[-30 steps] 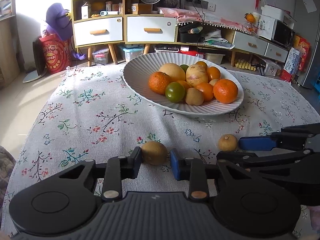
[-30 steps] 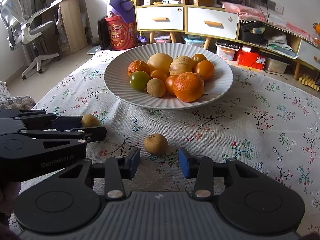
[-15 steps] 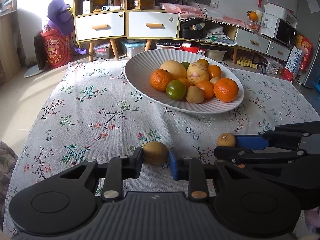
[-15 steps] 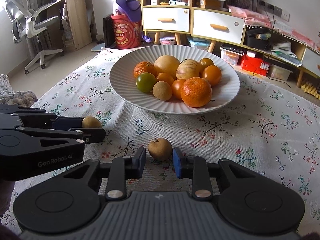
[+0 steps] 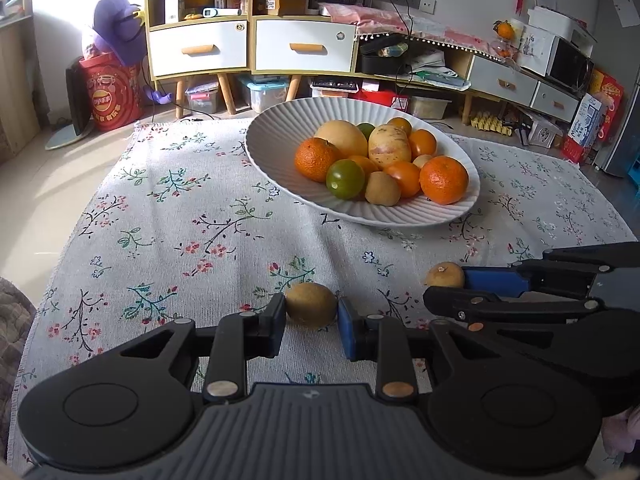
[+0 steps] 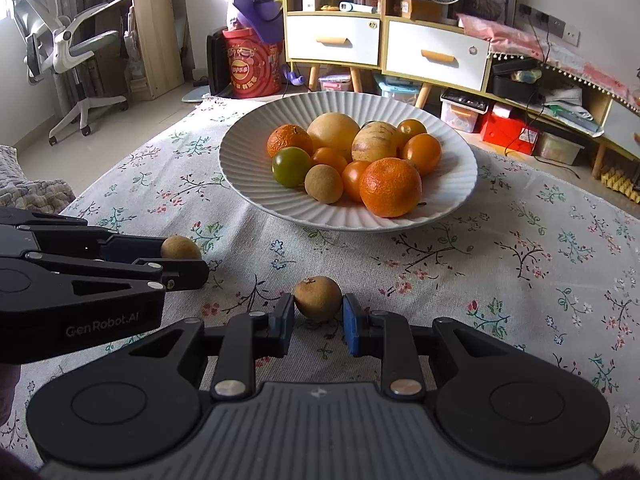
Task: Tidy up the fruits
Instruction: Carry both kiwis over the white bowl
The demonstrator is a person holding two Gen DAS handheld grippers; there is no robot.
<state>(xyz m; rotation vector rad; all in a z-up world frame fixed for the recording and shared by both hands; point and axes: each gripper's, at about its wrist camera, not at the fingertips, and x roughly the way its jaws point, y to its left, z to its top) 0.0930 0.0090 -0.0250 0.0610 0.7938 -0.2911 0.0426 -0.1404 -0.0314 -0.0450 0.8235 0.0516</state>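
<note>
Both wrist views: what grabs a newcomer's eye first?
The white ribbed plate, heaped with orange, green and tan fruit, at mid-table on the floral cloth. In front of it, each hand-held gripper is shut on a small brown fruit: left hand-held gripper on one, right hand-held gripper on another.

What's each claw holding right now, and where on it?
Left claw: brown fruit, pinched across its sides. Right claw: another brown fruit, likewise. Both rest on the tablecloth.
</note>
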